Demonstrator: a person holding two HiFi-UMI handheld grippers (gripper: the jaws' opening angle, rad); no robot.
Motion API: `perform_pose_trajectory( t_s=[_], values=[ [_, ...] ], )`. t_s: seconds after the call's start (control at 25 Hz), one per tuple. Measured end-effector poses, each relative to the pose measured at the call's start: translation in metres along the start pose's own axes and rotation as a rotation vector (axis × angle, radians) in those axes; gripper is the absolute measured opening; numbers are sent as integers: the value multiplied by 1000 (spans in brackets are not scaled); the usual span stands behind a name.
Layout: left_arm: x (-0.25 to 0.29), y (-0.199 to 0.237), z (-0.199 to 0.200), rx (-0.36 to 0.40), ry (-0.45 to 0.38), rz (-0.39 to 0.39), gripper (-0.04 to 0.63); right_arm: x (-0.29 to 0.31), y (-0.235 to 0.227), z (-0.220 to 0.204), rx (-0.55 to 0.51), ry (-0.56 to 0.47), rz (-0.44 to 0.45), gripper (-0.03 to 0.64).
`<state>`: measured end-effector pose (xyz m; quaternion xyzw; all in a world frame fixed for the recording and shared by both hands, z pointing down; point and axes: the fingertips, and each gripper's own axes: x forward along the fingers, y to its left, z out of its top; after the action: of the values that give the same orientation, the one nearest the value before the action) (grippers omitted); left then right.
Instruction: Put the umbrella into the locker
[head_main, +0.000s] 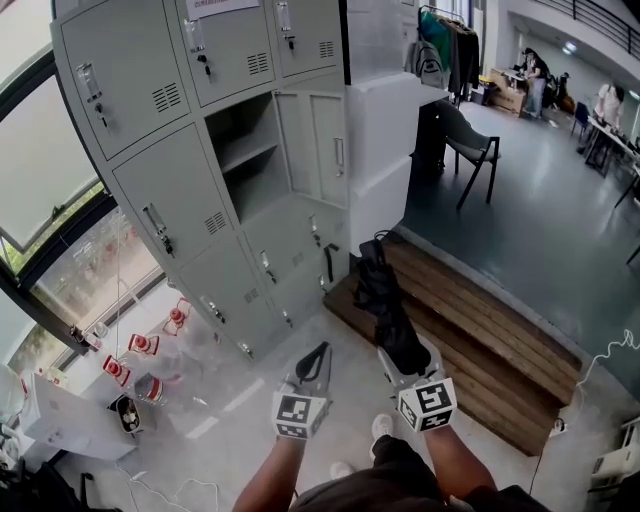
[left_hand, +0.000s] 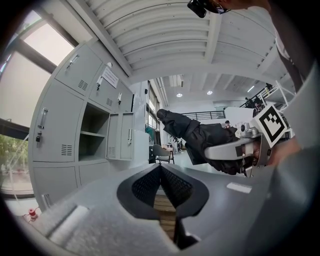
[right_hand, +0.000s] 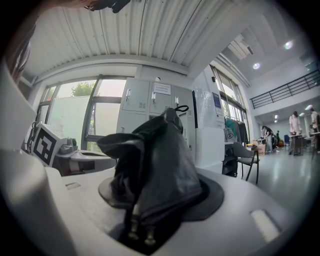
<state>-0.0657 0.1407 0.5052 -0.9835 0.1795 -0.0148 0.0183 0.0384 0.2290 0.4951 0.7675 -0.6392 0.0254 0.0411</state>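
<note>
A folded black umbrella (head_main: 382, 300) sticks forward and level from my right gripper (head_main: 403, 352), whose jaws are shut on its lower end. In the right gripper view the umbrella (right_hand: 155, 160) fills the space between the pads. The grey locker bank (head_main: 170, 210) stands ahead to the left, with one compartment (head_main: 245, 150) open and its door (head_main: 318, 145) swung to the right. The umbrella's tip is short of the lockers. My left gripper (head_main: 314, 368) is beside the right one, shut and holding nothing. The left gripper view shows the open compartment (left_hand: 94, 135) and the umbrella (left_hand: 192, 135).
A low wooden platform (head_main: 480, 335) runs along the floor under and right of the umbrella. A black chair (head_main: 475, 148) stands behind it. Red-and-white items (head_main: 140, 350) and a white box (head_main: 60, 425) sit on the floor by the window at the left. People work at desks (head_main: 605, 125) far right.
</note>
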Motion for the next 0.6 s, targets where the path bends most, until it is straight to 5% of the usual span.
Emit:
perform_pose_trajectory(
  t_s=[0.6],
  values=[
    [98,29,17,16,-13,55,5,87,-66,11,3,32,114,235]
  ],
)
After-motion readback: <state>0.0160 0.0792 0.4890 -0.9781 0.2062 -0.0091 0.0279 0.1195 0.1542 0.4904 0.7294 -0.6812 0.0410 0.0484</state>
